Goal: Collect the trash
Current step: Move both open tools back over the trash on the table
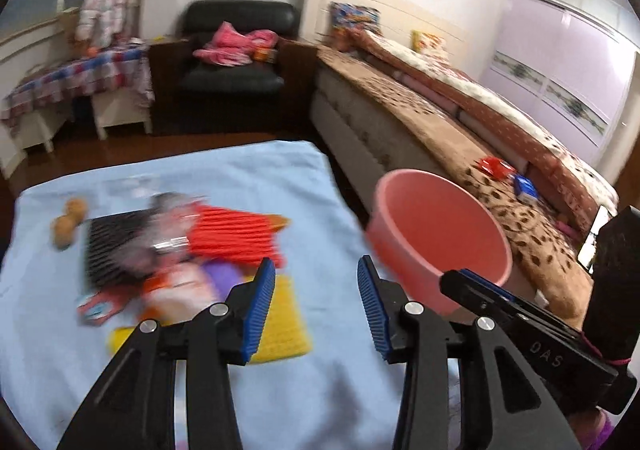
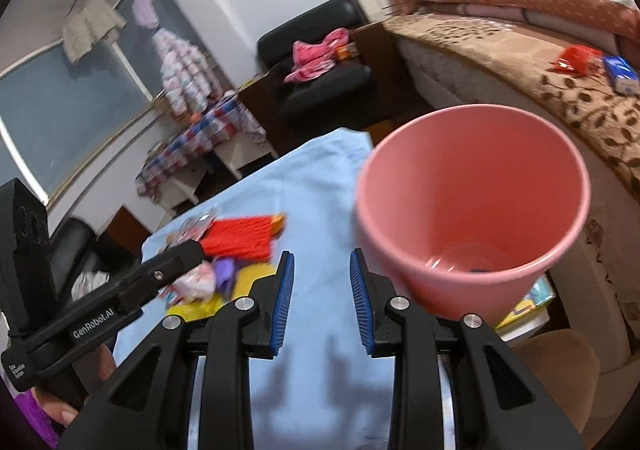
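the left tongs (image 1: 316, 306), black with blue ribbed pads, stand apart with nothing between them, above a table draped in a pale blue cloth (image 1: 280, 178). the right tongs (image 2: 322, 302), of the same make, are also spread apart and hold nothing, over the near part of the same cloth.

the trash lies in a blurred heap toward the left side of the table. it includes a red ribbed wrapper (image 1: 236, 234), a dark ribbed black piece (image 1: 112, 246) just left of it, a flat yellow textured sheet (image 1: 280, 314) at the near edge of the heap, a small purple scrap (image 1: 220, 278) and a white-and-orange packet (image 1: 180, 290) lying against the yellow sheet. two small round brown things (image 1: 68, 222) sit apart from the heap, further left; what they are cannot be told.

a round pink plastic bucket (image 2: 472, 210) stands upright at the right edge of the table, just beside the right tongs; from the right wrist view its inside shows a little shiny residue at the bottom. beyond it runs a bed with a brown leaf-patterned blanket (image 1: 460, 138). a black leather armchair (image 1: 236, 54) with pink clothing on it stands at the far wall.
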A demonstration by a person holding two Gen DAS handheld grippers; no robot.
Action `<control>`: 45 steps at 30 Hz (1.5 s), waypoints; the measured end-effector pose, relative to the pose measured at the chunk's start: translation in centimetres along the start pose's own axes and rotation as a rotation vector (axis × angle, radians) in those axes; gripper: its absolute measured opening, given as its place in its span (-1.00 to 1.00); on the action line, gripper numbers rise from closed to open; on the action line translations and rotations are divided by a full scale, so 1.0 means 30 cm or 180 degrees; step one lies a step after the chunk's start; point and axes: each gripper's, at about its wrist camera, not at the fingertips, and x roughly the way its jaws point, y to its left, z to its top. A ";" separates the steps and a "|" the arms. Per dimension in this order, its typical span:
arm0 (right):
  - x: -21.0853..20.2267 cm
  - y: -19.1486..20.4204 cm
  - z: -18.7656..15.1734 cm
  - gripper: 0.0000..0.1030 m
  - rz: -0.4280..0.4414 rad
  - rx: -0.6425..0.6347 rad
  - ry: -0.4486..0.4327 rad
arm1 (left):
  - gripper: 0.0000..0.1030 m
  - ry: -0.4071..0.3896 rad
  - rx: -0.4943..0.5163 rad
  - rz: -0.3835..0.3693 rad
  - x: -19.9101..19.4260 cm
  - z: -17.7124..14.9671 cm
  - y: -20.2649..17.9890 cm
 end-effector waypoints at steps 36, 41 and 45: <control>0.019 0.329 -0.090 -0.06 0.0602 -0.0820 0.0372 | 0.33 -0.0076 -0.0532 0.0352 -0.217 -0.135 0.265; 0.073 0.294 -0.073 -0.06 0.0626 -0.0760 0.0422 | 0.32 -0.0121 -0.0588 0.0261 -0.183 -0.106 0.304; 0.110 0.267 -0.053 -0.06 0.0602 -0.0783 0.0440 | 0.32 -0.0042 -0.0402 0.0226 -0.138 -0.043 0.307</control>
